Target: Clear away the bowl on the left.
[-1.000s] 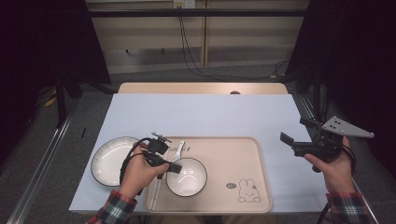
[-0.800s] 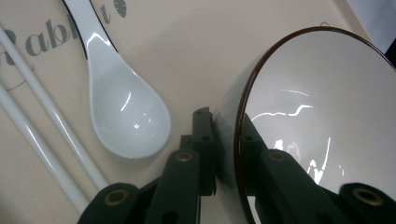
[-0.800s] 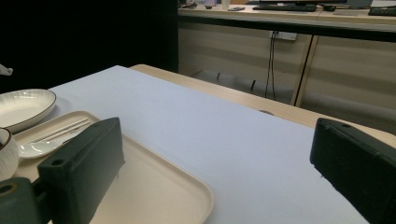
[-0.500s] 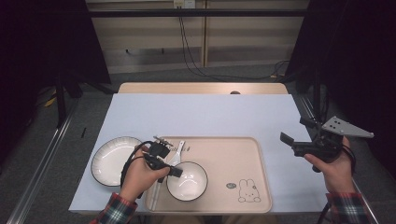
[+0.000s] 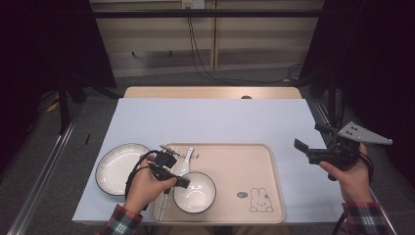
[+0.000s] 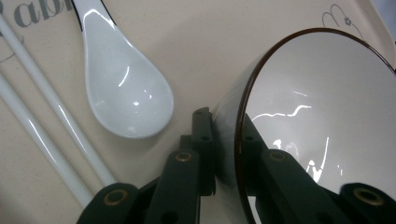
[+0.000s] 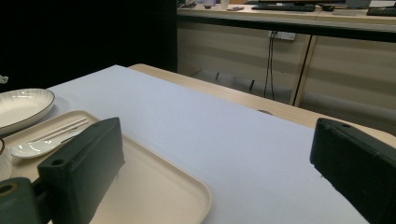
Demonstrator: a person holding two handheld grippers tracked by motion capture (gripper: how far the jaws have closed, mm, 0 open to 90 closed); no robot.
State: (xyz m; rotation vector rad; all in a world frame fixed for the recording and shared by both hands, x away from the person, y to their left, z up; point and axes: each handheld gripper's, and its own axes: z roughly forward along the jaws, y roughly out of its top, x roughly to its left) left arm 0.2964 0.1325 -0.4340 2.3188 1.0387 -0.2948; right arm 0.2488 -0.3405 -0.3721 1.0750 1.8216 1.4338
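Plate (image 5: 119, 168) sits on the white table cover, off the tray's (image 5: 254, 161) left edge; just inside that edge lie chopsticks (image 6: 51, 112) and a ceramic spoon (image 6: 122, 91), close beside the bowl (image 5: 195, 192). Left gripper (image 6: 229, 149) has its jaws clamped across the bowl's near rim, one inside, one outside, presumably to lift it. Right gripper (image 5: 318, 147) hovers off the tray's right side, jaws wide apart, holding nothing.

Left claw (image 5: 182, 182) at white bowl's (image 5: 195, 193) rim on beige tray (image 5: 254, 161); right claw (image 5: 311, 142) beside tray, apart.

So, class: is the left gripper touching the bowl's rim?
Touching. In the left gripper view, the left gripper has one jaw pressed on each side of the bowl wall at its rim.
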